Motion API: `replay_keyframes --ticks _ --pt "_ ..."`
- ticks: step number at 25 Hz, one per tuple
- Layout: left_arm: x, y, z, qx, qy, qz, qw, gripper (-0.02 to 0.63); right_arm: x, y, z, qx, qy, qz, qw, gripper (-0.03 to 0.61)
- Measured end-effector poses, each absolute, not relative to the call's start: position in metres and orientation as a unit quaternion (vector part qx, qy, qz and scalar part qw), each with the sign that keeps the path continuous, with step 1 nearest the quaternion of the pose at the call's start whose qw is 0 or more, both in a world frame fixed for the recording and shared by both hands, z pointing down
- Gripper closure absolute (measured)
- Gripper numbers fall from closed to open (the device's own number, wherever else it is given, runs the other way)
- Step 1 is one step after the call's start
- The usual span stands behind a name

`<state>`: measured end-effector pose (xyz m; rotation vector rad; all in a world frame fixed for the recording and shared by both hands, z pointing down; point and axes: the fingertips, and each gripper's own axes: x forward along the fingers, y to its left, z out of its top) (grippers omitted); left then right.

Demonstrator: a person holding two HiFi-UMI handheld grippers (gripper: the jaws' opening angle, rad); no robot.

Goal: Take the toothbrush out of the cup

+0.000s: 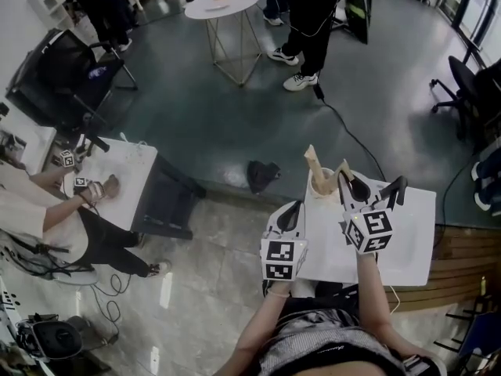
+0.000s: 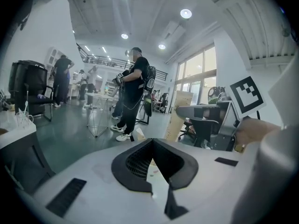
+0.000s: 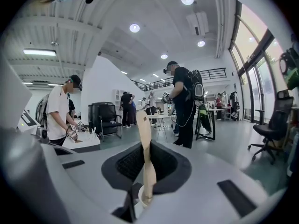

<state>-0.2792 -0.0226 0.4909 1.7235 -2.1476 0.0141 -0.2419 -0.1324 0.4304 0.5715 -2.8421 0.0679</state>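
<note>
A white cup [image 1: 322, 186] stands at the far left corner of the white table [image 1: 407, 241]. A pale wooden toothbrush [image 1: 342, 172] leans out of it, and a second wooden handle [image 1: 311, 159] rises from the cup's left side. My right gripper [image 1: 350, 188] is shut on the toothbrush just right of the cup. In the right gripper view the toothbrush [image 3: 145, 157] stands upright between the jaws of that gripper [image 3: 142, 190], with its lower end in the cup [image 3: 136, 205]. My left gripper [image 1: 293, 208] hovers at the table's left edge, shut and holding nothing [image 2: 161, 197].
Beyond the table the floor drops away, with a dark bag [image 1: 263, 175] lying on it. A round side table [image 1: 222, 5] and standing people [image 1: 309, 22] are farther off. At the left another person [image 1: 47, 210] works at a white desk [image 1: 125, 171]. An office chair [image 1: 470, 84] stands at the right.
</note>
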Motion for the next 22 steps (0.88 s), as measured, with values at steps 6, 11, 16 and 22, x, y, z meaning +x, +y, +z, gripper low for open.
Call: replay_keyframes --ticks 6,11,16,22 --pt "-0.271 -0.03 0.486 0.61 -0.77 0.009 0.186 0.609 -0.223 -0.136 0.42 0.193 -0.974 0.042 0.11 0.497" --pt "-0.261 -0.042 0.478 0.619 -0.767 0.014 0.171 0.609 -0.21 -0.135 0.411 0.183 -0.977 0.054 0.094 0.497" --pt "-0.242 -0.057 0.468 0.626 -0.763 0.015 0.162 0.609 -0.189 -0.138 0.397 0.174 -0.979 0.061 0.084 0.497" --pt "-0.23 -0.063 0.462 0.625 -0.765 0.019 0.153 0.609 -0.169 -0.14 0.388 0.162 -0.981 0.08 0.067 0.497"
